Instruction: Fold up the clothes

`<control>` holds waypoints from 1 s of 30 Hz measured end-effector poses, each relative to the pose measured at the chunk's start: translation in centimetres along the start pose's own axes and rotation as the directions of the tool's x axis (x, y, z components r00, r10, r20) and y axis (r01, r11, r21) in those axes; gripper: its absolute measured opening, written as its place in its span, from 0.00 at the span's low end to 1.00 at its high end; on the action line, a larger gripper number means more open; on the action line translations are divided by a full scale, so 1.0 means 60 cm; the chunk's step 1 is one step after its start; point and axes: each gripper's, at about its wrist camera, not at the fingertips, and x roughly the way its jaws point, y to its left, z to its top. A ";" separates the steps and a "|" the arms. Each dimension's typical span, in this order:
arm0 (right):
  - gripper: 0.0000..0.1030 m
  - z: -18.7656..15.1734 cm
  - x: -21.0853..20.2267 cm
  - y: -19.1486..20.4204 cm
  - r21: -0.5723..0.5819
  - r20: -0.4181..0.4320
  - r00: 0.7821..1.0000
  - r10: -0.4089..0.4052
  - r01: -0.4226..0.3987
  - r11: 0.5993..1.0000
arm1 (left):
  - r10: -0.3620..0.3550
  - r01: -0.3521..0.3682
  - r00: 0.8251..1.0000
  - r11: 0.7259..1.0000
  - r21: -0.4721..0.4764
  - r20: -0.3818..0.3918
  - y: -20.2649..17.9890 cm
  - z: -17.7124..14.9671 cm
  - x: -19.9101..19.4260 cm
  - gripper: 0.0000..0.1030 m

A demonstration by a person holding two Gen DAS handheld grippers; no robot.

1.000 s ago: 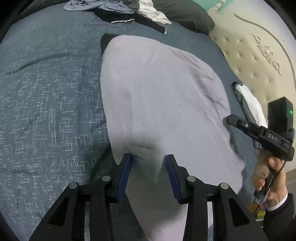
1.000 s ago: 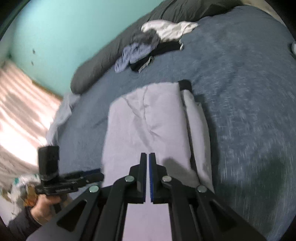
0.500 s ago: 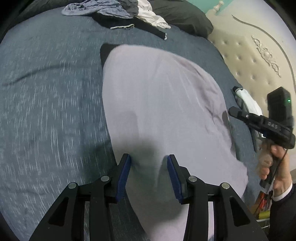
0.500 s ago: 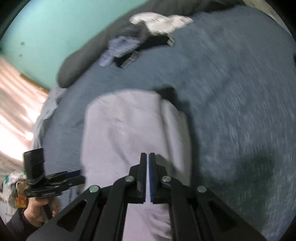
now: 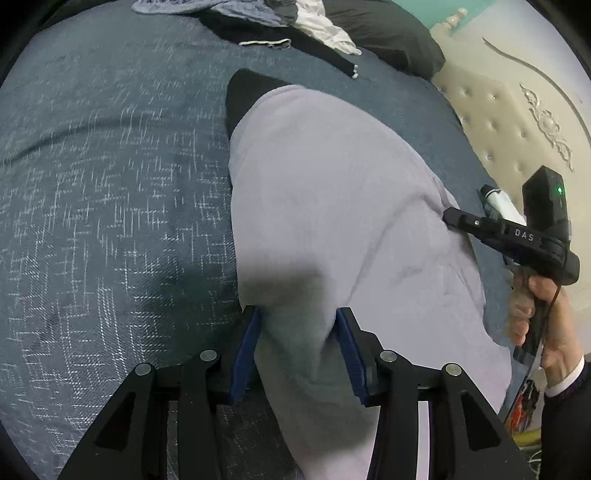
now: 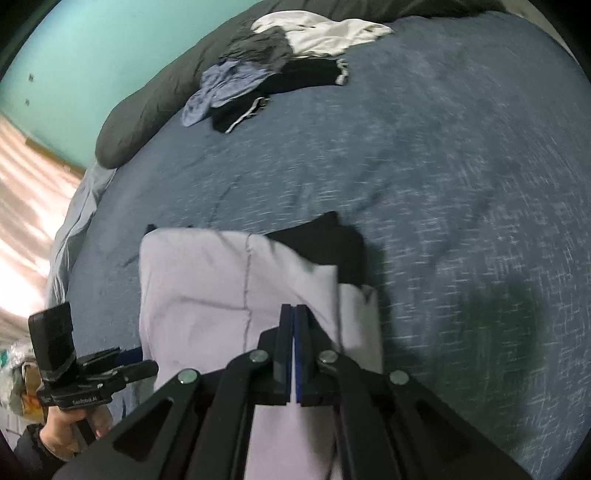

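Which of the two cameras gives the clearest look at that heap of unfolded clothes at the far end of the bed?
The right wrist view. There the heap of clothes lies whole: white, grey, blue and black pieces against the dark pillow. The left wrist view catches it only at the top edge, partly cut off.

Dark blue bedspread [image 6: 461, 155] flecked with white, covering most of the bed. Long dark grey pillow [image 6: 147, 122] along the far edge, against a turquoise wall [image 6: 92, 55]. Cream tufted headboard [image 5: 517, 122] with carved scrollwork on one side. Pale blue sheet [image 6: 70, 229] hanging off the bed's edge, above a floor lit in light stripes [image 6: 26, 206].
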 end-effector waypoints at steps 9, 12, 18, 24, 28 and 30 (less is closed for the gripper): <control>0.00 0.024 -0.035 0.030 -0.045 0.058 0.997 0.050 -0.047 0.998 | 0.012 -0.014 0.996 1.000 0.019 0.086 -0.011 0.058 -0.024 0.46; 0.00 0.029 -0.021 0.037 -0.066 0.041 0.999 0.035 -0.032 0.997 | 0.036 -0.037 0.995 0.999 0.017 0.092 -0.008 0.075 -0.005 0.46; 0.00 0.027 0.005 0.015 -0.050 0.012 1.000 0.013 -0.012 0.999 | 0.023 -0.021 0.997 1.000 -0.018 0.074 -0.009 0.079 0.046 0.47; 0.00 0.030 0.008 0.003 -0.029 0.020 1.000 0.023 -0.023 0.999 | 0.023 -0.021 0.995 0.999 -0.024 0.099 0.001 0.085 0.008 0.47; 0.00 0.036 0.007 0.006 -0.036 0.029 0.999 0.021 -0.019 0.999 | 0.031 -0.025 0.994 0.998 -0.055 0.104 0.020 0.099 0.005 0.47; 0.00 0.037 0.012 0.004 -0.032 0.021 1.000 0.008 -0.007 0.999 | 0.038 -0.032 0.994 0.997 -0.064 0.100 0.027 0.098 0.005 0.48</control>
